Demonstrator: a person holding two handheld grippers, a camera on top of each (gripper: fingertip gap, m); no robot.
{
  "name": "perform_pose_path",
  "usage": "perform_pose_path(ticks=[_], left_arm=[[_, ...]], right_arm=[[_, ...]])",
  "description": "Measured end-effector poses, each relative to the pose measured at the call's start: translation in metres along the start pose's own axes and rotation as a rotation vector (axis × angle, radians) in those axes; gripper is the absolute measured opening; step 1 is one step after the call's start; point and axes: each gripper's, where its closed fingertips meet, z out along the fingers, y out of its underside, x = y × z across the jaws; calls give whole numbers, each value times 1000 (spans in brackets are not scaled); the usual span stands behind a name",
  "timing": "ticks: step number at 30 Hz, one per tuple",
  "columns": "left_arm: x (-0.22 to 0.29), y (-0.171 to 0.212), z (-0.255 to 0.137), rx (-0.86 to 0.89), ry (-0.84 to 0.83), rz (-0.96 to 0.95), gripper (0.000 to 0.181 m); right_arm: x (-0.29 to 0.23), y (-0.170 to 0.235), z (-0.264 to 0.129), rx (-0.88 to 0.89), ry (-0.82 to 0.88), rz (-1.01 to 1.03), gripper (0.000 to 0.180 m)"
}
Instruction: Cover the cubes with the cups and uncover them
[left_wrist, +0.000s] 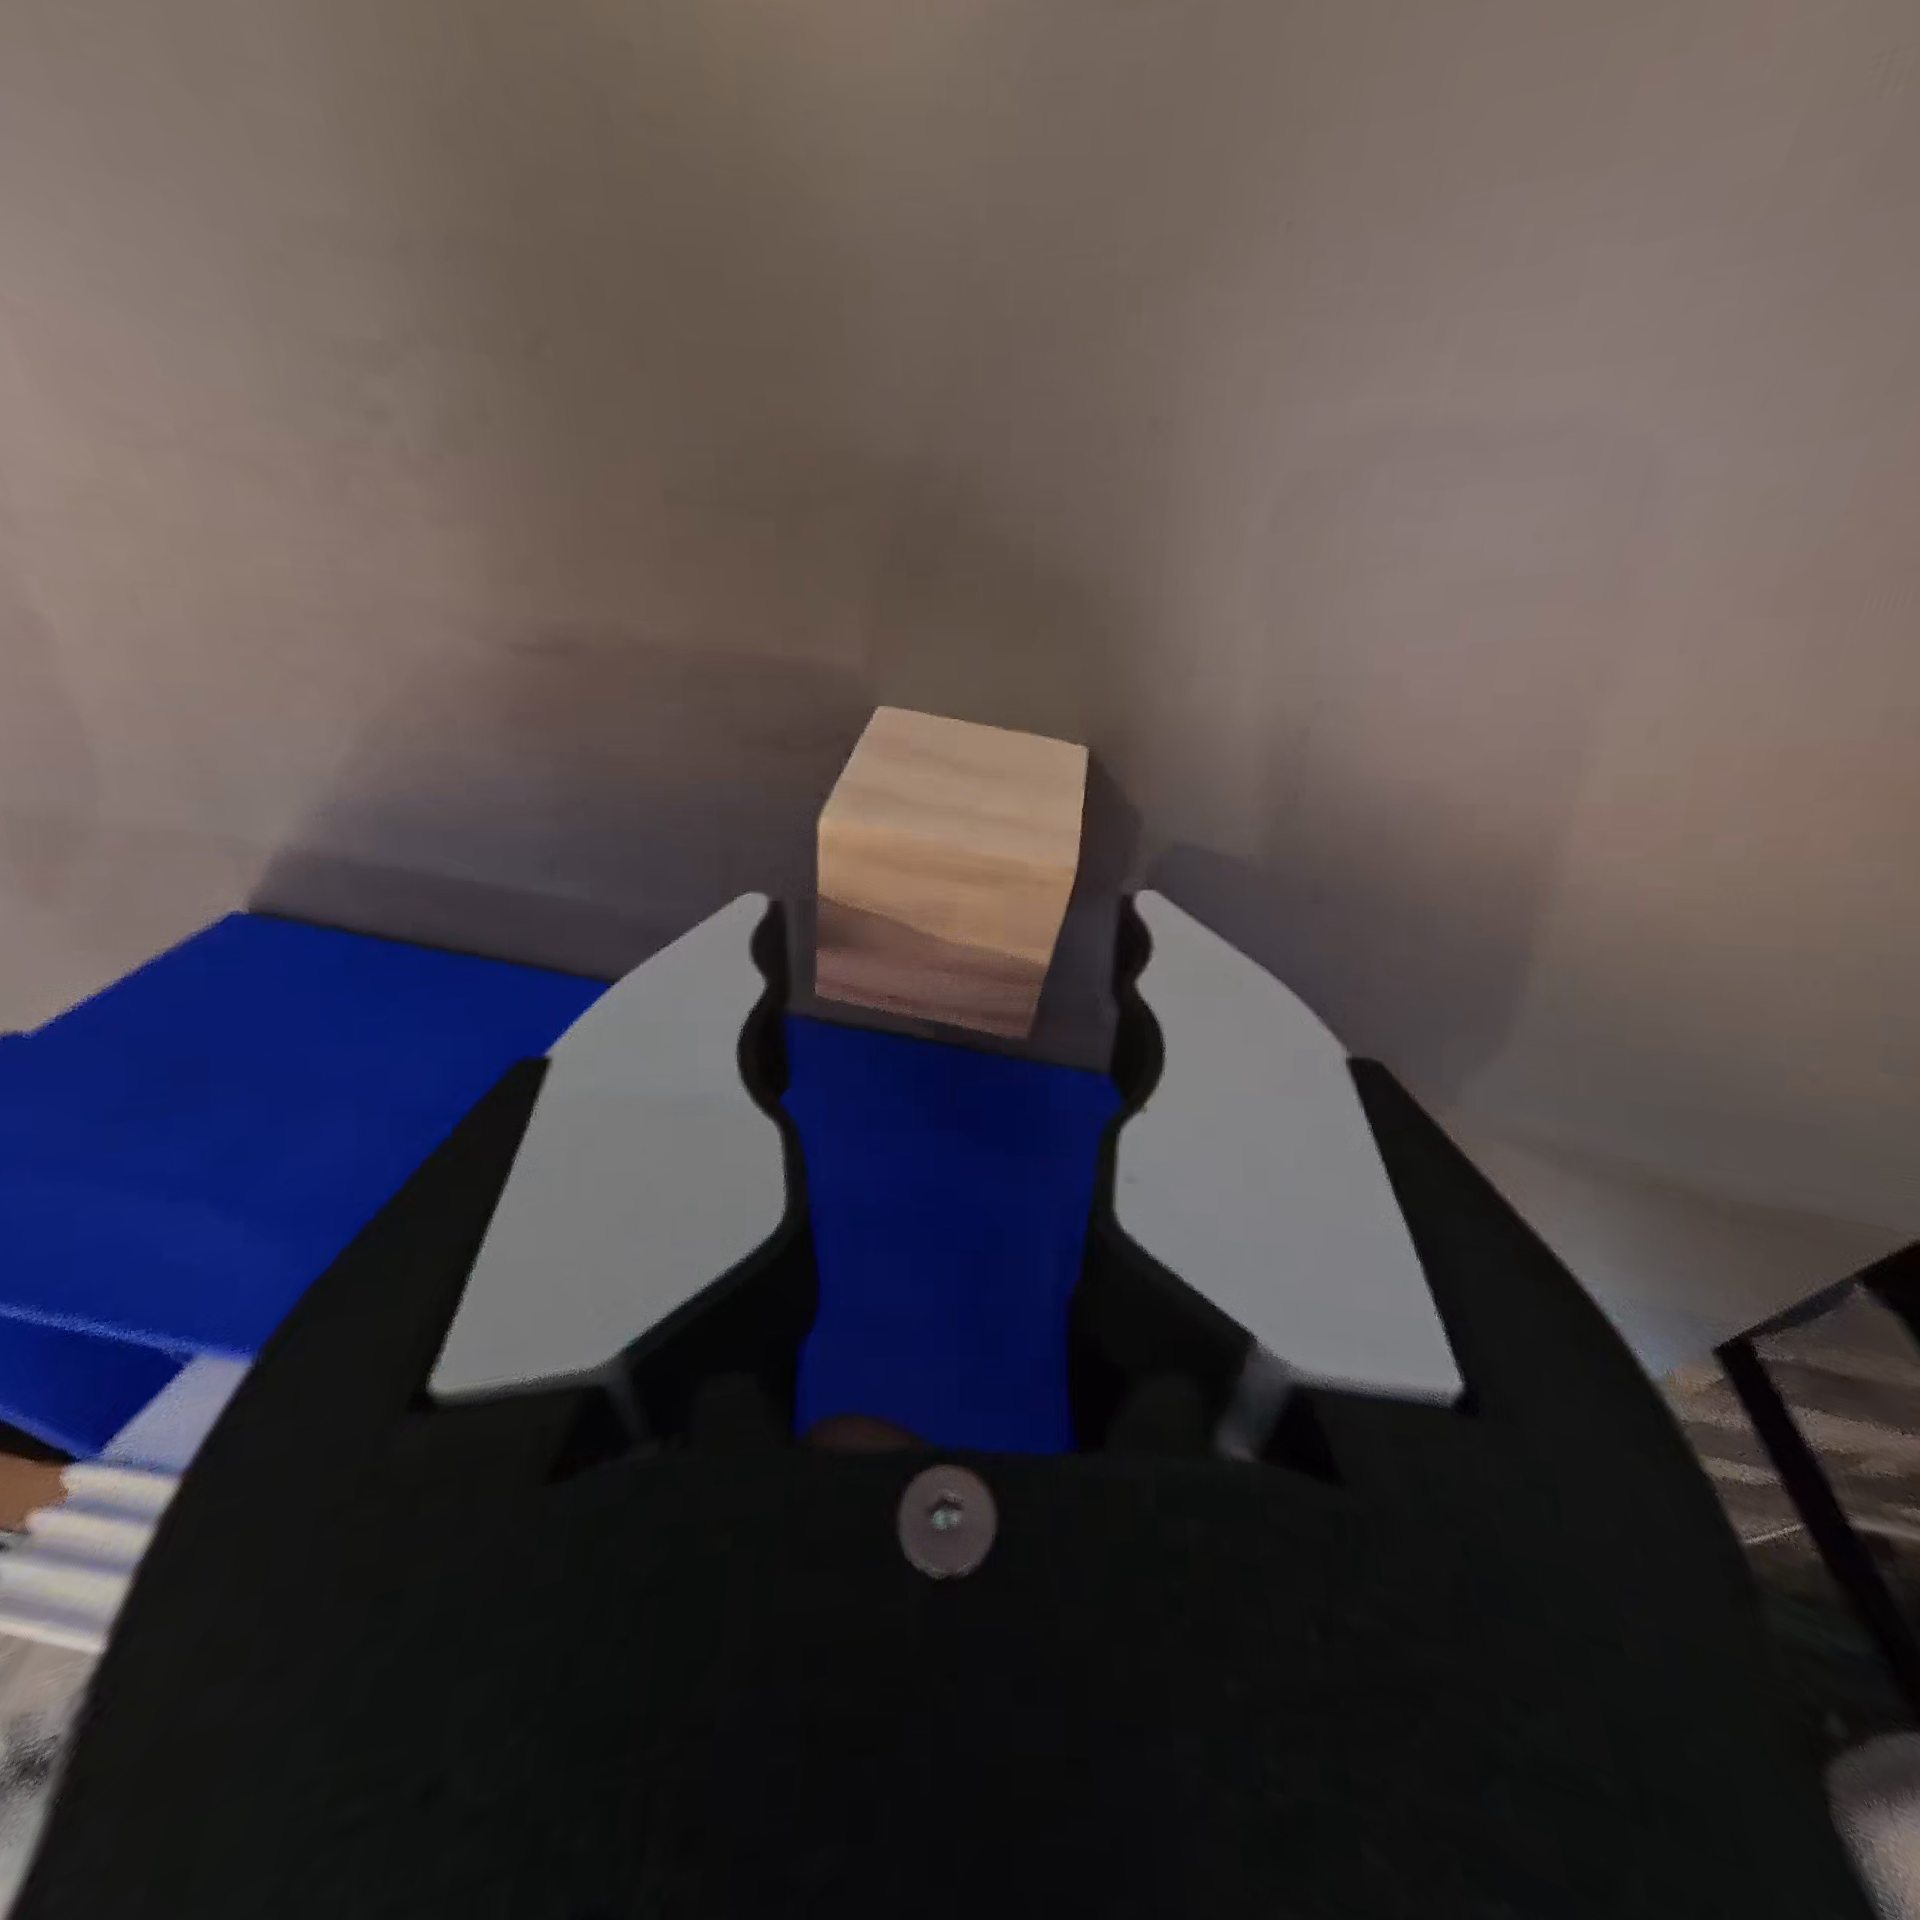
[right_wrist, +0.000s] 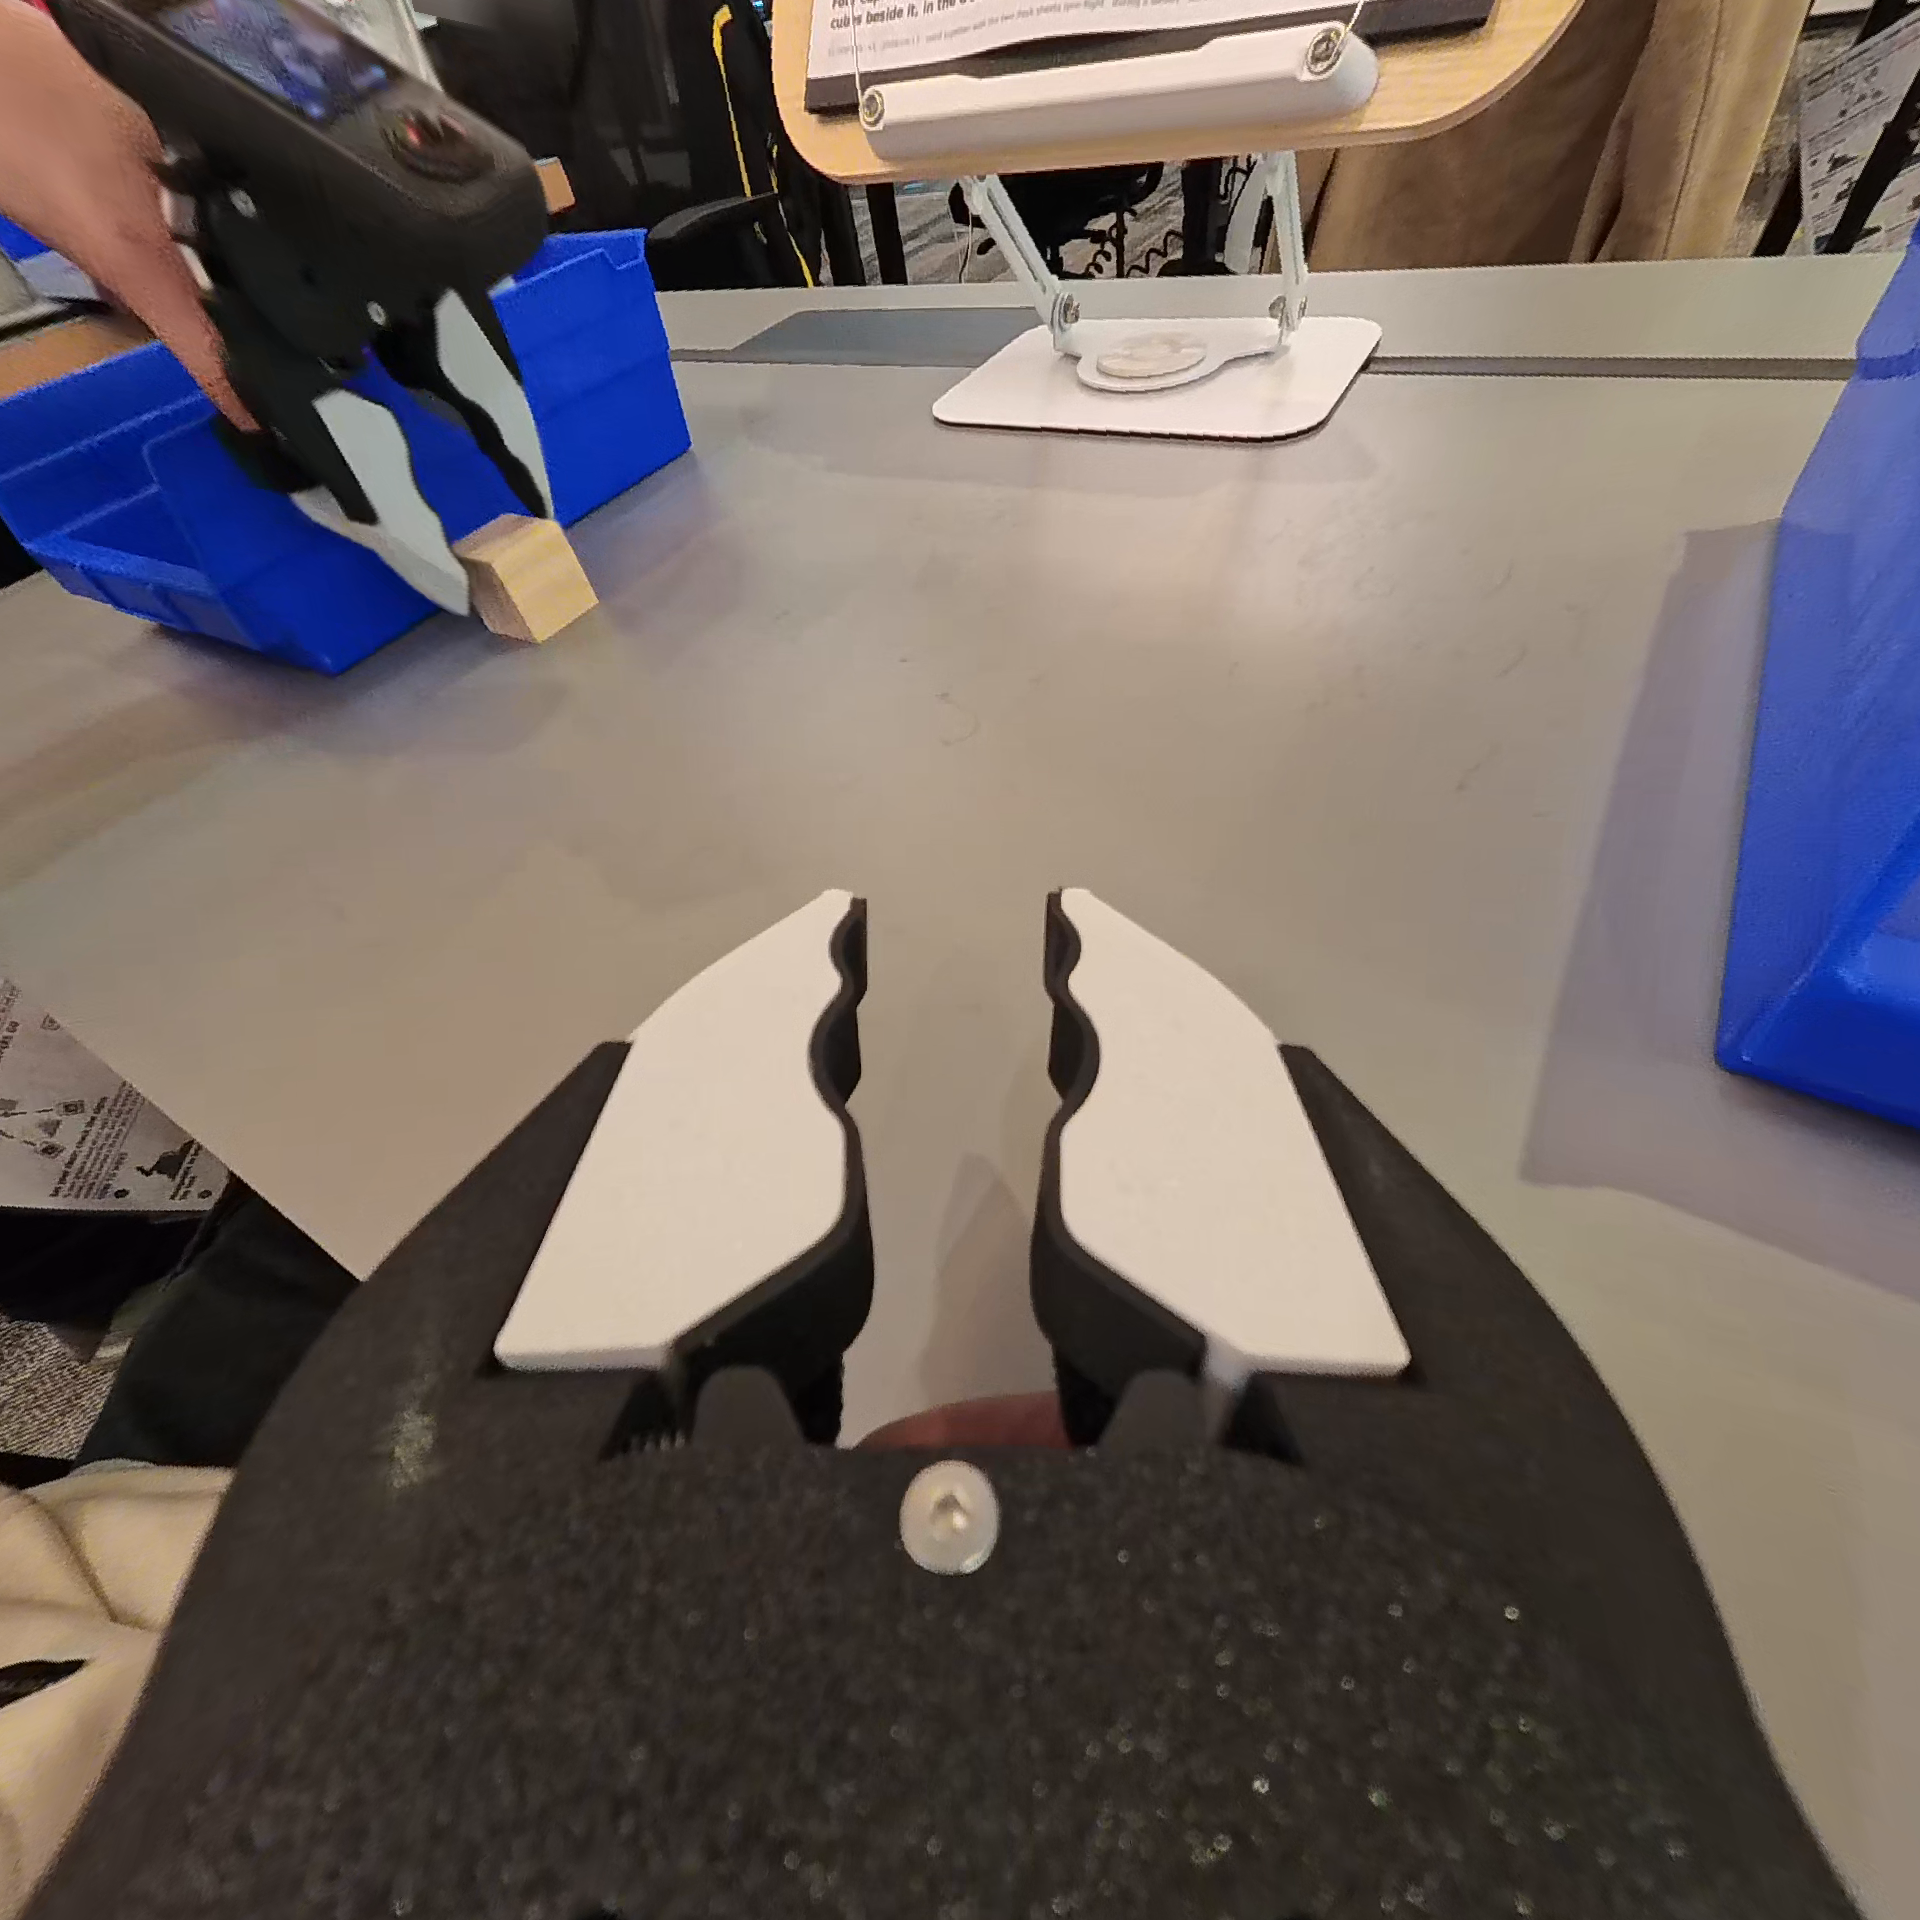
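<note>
The left gripper (left_wrist: 951, 935) pinches a pale wooden cube (left_wrist: 940, 883) between its fingertips, the block's left side against the left finger and its right side close to the right one, so the claw is pressed onto the cube rather than spread. In the right wrist view that same left gripper (right_wrist: 499, 551) shows near the far left part of the grey table (right_wrist: 1039, 675), held by a person's hand (right_wrist: 94, 218), with the cube (right_wrist: 530, 577) tilted, one lower corner close to or touching the tabletop; which of the two cannot be told. Just behind it, at the table's left edge, stands a blue bin (right_wrist: 582, 343), and the left wrist view shows the blue bin (left_wrist: 260, 1122) beneath and to the left of the claw, though that picture is blurred. The right gripper (right_wrist: 954, 914) hovers over the near middle of the table with its fingers spread and nothing between them, only bare grey surface in the gap. A second blue bin (right_wrist: 1839, 779) sits at the right edge. At the far edge a white stand (right_wrist: 1158, 379) rests on its flat base, carrying a wooden board (right_wrist: 1455, 94) with a sheet on it. No cup can be made out in either view
</note>
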Motion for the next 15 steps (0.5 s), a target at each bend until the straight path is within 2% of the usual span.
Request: perform_pose_path(ticks=[1, 3, 5, 7, 9, 11, 13, 15], left_arm=[[0, 2, -6, 15, 0, -22, 67], [-3, 7, -32, 86, -34, -75, 66], [-4, 9, -78, 270, -98, -162, 64], [-14, 24, -127, 473, -226, -315, 62], [-29, 61, -157, 585, -370, -544, 61], [-38, 104, -152, 571, -440, -773, 58], [-48, 145, -121, 458, -458, -1007, 56], [-52, 164, -77, 369, -334, -1171, 56]], right_arm=[[0, 0, 0, 0, -1, 2, 32], [1, 0, 0, -1, -2, 9, 32], [1, 1, -1, -1, -3, 15, 32], [2, 2, -2, -1, -3, 21, 32], [2, 2, -2, -3, -2, 21, 32], [1, 3, -1, -10, -4, 17, 32], [-1, 2, 0, -10, -10, 14, 32], [-4, 1, 2, -10, -19, 8, 32]])
